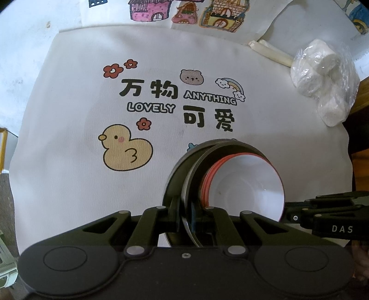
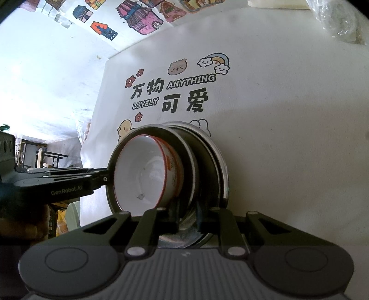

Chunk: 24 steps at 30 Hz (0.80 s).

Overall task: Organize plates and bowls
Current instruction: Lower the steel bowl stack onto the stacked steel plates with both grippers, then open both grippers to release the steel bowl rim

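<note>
Plenty of writing can be read here: the white cloth (image 1: pixel 69 97) spread over the bench is printed with "万物 ANYTHING", "LOVELY" and "可爱", with a yellow duck (image 1: pixel 126 147), a bear face, a rainbow with clouds and little red flowers drawn around the words. A second cloth with coloured cartoon houses (image 1: pixel 150 10) is laid at the far edge. On the tongs themselves, "DAS" is seen on the right tongs (image 2: pixel 188 217) in the left wrist view, and "GenRobot.AI" is printed on the left tongs (image 1: pixel 184 217) in the right wrist view. The stack of dishes (image 1: pixel 207 175) is held up on edge, just above the cloth's print, between both tools: a white bowl with an orange-red rim (image 1: pixel 246 182) is nested in dark metal plates (image 1: pixel 180 184). The left tongs are clamped on the rim of the plates, and the right tongs are clamped on the plate rims at the other side. A clear plastic bag of white lumps (image 1: pixel 322 76) is left near the cloth's far right corner, well apart from the stack.
</note>
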Each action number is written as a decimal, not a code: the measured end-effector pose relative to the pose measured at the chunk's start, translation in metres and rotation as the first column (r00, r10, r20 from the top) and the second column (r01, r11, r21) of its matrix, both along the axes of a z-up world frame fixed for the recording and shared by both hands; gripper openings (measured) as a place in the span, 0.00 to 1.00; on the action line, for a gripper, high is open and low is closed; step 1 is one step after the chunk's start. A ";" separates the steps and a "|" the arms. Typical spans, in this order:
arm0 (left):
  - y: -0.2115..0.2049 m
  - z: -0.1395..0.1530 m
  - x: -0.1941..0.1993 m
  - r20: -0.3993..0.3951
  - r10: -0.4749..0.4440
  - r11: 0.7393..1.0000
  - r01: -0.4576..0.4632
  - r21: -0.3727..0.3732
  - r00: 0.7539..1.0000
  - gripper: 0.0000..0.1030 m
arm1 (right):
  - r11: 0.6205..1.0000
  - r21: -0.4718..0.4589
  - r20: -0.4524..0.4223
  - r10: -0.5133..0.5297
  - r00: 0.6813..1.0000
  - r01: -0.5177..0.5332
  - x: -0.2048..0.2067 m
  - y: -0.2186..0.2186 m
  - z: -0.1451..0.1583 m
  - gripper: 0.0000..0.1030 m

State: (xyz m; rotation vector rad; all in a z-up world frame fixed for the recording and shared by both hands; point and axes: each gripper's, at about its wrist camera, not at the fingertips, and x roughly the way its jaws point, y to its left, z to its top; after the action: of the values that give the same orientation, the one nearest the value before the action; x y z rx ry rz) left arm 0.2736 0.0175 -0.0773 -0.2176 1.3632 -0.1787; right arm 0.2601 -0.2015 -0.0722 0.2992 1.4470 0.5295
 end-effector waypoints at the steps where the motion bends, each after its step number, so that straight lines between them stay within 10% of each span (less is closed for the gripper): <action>1: 0.000 0.000 0.000 -0.001 0.000 1.000 0.000 0.000 1.000 0.08 | 1.000 -0.002 0.002 0.001 1.000 -0.001 0.000 0.001 0.000 0.18; 24: -0.002 0.005 -0.001 0.004 0.028 0.999 -0.028 0.021 1.000 0.09 | 1.000 -0.005 0.029 0.022 0.999 -0.022 -0.004 0.003 0.003 0.20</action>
State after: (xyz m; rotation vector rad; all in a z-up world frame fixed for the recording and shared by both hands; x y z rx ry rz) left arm 0.2730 0.0160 -0.0727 -0.2187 1.3573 -0.1415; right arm 0.2561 -0.1990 -0.0689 0.2710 1.4252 0.5457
